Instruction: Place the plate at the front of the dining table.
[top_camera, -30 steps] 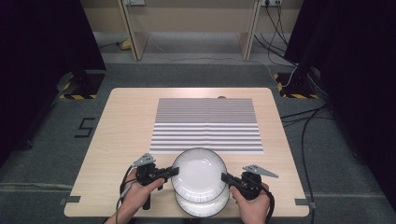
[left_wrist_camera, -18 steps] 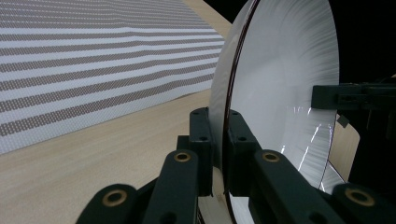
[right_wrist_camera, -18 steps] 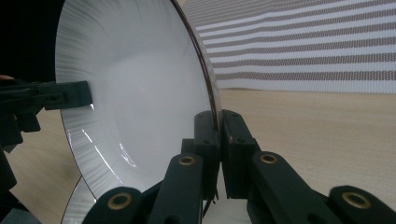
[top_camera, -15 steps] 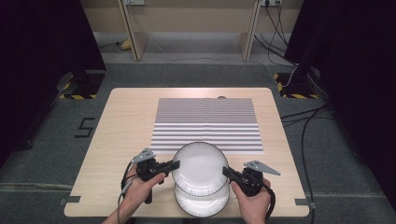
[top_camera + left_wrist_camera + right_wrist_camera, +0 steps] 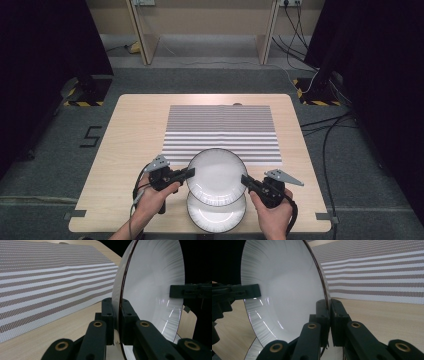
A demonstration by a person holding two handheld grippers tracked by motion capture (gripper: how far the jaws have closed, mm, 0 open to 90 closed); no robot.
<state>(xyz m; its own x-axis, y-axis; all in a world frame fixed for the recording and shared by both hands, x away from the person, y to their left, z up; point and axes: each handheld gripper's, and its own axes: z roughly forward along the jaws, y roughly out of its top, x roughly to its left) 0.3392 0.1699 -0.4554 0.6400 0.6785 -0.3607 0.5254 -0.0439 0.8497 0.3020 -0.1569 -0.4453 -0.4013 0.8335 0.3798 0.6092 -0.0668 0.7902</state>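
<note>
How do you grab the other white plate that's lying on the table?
Probably by its rim. The lower plate lies flat on the table with its thin dark-edged rim exposed at the near side, so jaws could slide in level from the person's side and pinch it. The left gripper and right gripper hold the upper plate by opposite rim edges.

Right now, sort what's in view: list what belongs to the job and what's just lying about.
In the job:
- lifted plate
- lower plate
- left gripper, shut on the lifted plate's rim
- right gripper, shut on its opposite rim
- striped mat, probably

Lying about:
- floor cables
- table
</note>
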